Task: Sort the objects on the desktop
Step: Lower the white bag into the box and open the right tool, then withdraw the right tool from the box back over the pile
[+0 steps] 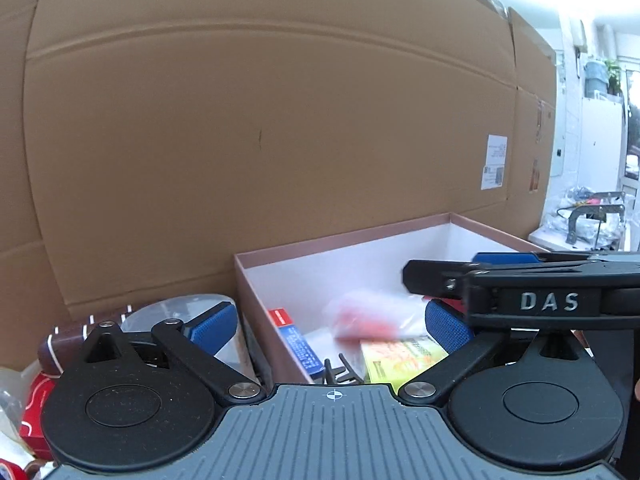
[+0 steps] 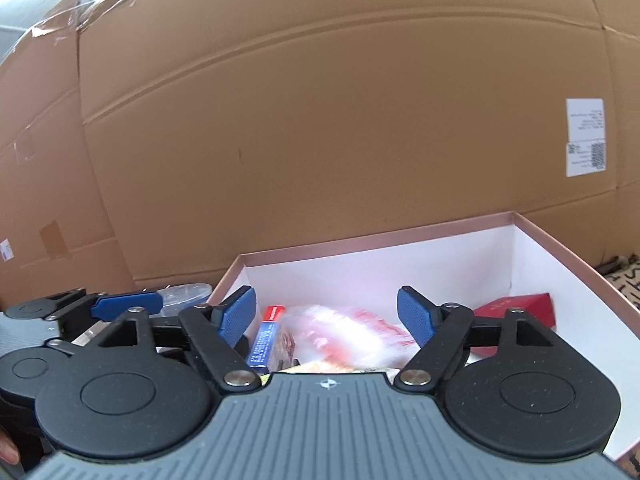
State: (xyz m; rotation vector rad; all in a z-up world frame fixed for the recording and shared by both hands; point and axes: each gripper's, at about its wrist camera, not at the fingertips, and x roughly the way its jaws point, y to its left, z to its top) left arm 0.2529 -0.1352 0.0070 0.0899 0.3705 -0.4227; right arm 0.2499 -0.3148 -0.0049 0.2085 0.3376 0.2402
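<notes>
Both grippers sit at the near edge of the pink-rimmed box, side by side. Left gripper: jaws spread wide, nothing between the pads; its left pad is over the clear round container outside the box's left wall, right pad over the box interior. Right gripper: jaws apart, not clamped on anything. A blurred clear bag with red contents lies in the box between and below its pads, contact not evident. Also in the box: blue-and-red carton standing by the left wall, yellow-green pack near edge, red box at the right wall. Behind everything, a big cardboard panel with a white label at far right.
</notes>
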